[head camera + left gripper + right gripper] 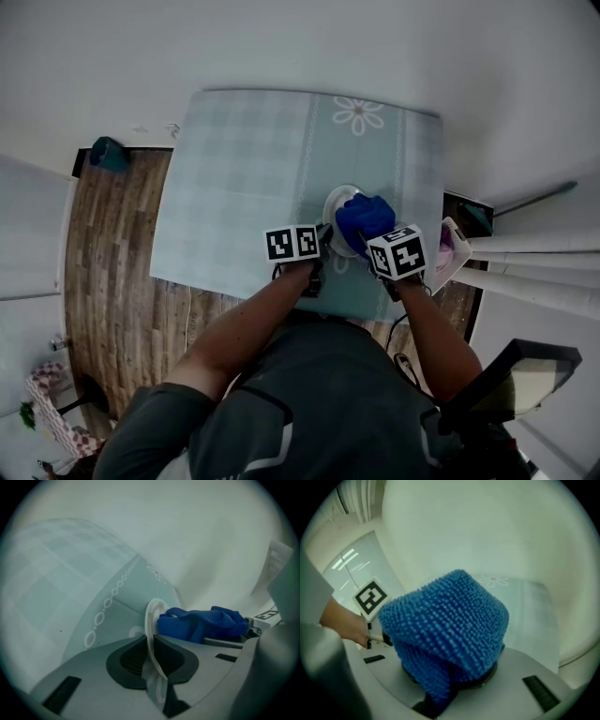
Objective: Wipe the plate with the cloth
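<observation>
Head view: a white plate (335,201) sits by the table's (244,169) near edge, toward its right corner. The left gripper (151,656) clamps the plate's rim. The right gripper (450,679) pinches the blue cloth (445,625), held against the plate. Wiping seems under way; next, sweep the cloth over uncovered plate. No readable writing; the marker cubes (292,244) bear only square patterns.
</observation>
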Demonstrator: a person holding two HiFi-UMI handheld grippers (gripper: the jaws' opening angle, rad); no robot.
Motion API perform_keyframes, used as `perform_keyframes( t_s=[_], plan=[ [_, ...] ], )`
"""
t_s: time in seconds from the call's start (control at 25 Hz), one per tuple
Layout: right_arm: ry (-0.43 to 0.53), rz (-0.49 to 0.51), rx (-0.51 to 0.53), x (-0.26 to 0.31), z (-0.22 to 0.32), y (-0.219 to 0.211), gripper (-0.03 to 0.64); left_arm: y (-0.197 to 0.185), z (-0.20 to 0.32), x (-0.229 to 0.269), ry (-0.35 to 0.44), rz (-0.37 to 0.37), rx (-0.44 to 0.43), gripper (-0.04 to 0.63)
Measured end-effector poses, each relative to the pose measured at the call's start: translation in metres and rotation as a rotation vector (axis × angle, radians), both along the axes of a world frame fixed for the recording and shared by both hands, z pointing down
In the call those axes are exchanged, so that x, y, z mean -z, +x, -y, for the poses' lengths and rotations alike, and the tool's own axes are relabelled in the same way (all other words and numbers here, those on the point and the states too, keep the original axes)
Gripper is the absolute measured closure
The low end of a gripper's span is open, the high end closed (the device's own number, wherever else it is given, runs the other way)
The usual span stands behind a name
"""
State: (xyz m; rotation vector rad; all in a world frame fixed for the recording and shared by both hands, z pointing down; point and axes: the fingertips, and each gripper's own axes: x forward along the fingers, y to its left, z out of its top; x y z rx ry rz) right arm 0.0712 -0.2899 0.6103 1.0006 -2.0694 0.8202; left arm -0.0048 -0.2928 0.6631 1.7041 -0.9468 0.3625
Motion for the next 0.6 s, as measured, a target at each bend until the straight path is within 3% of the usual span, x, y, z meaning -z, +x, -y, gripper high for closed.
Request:
perform_keyframes(
  t_s=[0.12, 0.24, 0.6],
  plan=[
    [-0.068, 0.073, 0.072, -0.008, -0.027, -0.047, 0.548, 0.001, -0.001, 0.003, -0.005, -0.003, 0.009, 0.546],
    [-0.111, 0.073, 0.092, -0.025, -0.043, -0.063, 0.548, 0.002, -0.003, 0.005, -0.01, 0.009, 0.004, 0.545],
    [-0.108, -0.041, 0.104, -0.034, -0.034, -0.027, 0.548, 0.0, -0.001, 0.002, -0.017, 0.044, -0.038, 0.545]
  ],
)
